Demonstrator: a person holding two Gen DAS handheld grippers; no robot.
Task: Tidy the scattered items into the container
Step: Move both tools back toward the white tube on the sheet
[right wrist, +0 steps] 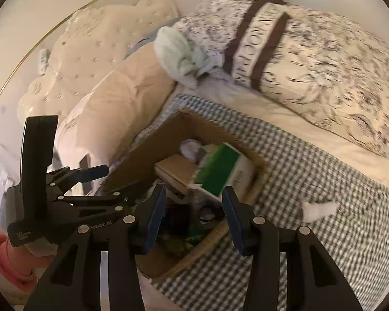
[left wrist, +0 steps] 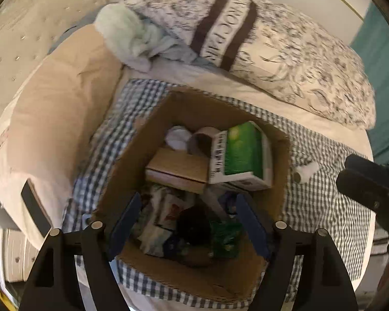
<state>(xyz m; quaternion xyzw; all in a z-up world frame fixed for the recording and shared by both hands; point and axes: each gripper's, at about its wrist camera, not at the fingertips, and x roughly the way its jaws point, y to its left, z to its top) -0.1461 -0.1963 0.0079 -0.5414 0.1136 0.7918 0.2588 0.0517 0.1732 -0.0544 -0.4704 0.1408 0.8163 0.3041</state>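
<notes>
An open cardboard box [left wrist: 132, 153] stands on a checked cloth on the bed. It holds a green-and-white carton [left wrist: 242, 153], a flat brown box [left wrist: 179, 168], a paper roll [left wrist: 202, 140], white paper and other small items. My left gripper [left wrist: 189, 223] hangs open and empty over the box's near side. My right gripper [right wrist: 194, 215] is open and empty above the box [right wrist: 153, 150]. The green carton [right wrist: 220, 168] lies inside. A white crumpled paper [right wrist: 319, 210] lies on the cloth right of the box; it also shows in the left wrist view [left wrist: 307, 169].
The checked cloth [left wrist: 319, 202] covers the bed. A patterned pillow [left wrist: 285, 49], a beige pillow [left wrist: 64, 98] and a pale green cloth [left wrist: 127, 33] lie behind the box. The left gripper's body [right wrist: 64, 194] is at the left in the right wrist view. The right gripper's body [left wrist: 370, 181] is at the right edge.
</notes>
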